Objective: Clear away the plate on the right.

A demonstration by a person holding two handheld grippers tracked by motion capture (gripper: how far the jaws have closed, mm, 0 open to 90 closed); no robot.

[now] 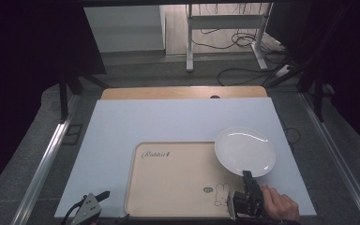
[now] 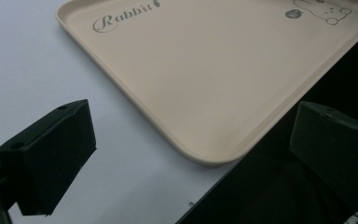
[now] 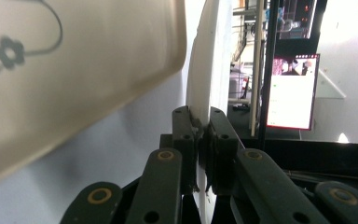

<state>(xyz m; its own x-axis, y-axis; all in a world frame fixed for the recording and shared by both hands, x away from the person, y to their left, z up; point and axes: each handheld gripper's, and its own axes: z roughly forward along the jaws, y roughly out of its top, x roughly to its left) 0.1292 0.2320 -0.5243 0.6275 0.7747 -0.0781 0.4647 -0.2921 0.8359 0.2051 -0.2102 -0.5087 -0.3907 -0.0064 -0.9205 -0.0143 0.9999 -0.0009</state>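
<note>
A white plate hangs over the right end of a beige tray printed with "Rabbit" and a rabbit drawing. My right gripper is shut on the plate's near rim. In the right gripper view the plate runs edge-on between the closed jaws of my right gripper, with the tray's corner to the left. My left gripper sits low at the table's near left edge, open. In the left gripper view my left gripper has its jaws wide apart, framing the tray's near corner.
The tray lies on a white board covering a wooden table. Metal rails run along both sides. Cables and a desk frame lie on the floor beyond. A lit monitor stands far off in the right gripper view.
</note>
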